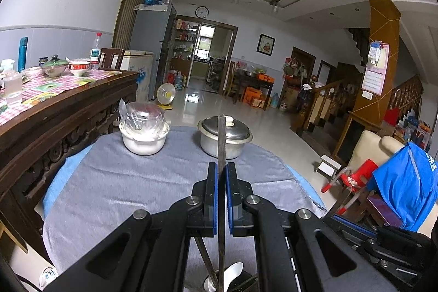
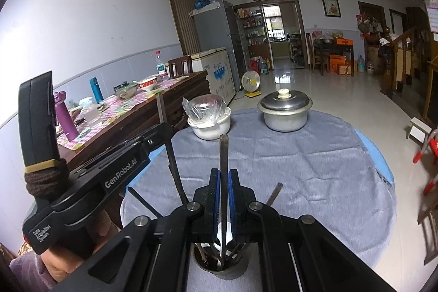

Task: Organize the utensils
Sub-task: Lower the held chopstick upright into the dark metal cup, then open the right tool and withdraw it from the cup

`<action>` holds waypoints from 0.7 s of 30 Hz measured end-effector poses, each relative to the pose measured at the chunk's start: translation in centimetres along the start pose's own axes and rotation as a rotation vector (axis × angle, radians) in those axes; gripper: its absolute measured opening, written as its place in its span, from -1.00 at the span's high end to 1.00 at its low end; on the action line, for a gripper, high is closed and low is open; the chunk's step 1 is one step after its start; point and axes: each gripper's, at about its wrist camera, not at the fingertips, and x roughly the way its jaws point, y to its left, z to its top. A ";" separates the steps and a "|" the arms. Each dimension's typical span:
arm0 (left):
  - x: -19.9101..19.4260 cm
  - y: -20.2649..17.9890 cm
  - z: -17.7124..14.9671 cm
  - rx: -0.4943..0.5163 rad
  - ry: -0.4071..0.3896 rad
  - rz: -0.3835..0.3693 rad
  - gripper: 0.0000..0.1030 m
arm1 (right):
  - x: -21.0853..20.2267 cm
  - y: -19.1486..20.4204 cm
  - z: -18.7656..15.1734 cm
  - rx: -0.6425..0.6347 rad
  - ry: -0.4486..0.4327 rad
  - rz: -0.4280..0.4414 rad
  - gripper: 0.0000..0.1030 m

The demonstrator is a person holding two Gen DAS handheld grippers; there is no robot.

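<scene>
Right wrist: chopstick (image 2: 224, 155) above holder (image 2: 221, 268) rim.

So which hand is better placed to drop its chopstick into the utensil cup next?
Probably the right. Its chopstick, pinched in the right gripper, already dips into the utensil cup centred below it. The left gripper also holds a chopstick, but it sits off to the side.
</scene>
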 end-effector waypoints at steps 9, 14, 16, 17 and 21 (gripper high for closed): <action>0.6 0.8 -0.7 -0.030 -0.009 -0.026 0.90 | 0.4 -0.3 -0.5 0.011 0.018 -0.008 0.87; 1.2 0.7 -1.2 -0.022 0.007 -0.028 0.90 | 0.5 -0.5 -0.6 0.019 0.021 -0.003 0.87; 1.4 0.5 -1.4 -0.014 0.023 -0.020 0.90 | 0.5 -0.6 -0.6 0.025 0.034 0.009 0.86; 1.4 0.5 -1.5 -0.008 0.026 -0.019 0.90 | 0.5 -0.7 -0.6 0.032 0.043 0.018 0.86; 0.9 0.3 -1.6 0.024 0.040 -0.008 0.81 | 0.7 -1.0 -0.9 0.048 0.059 0.021 0.86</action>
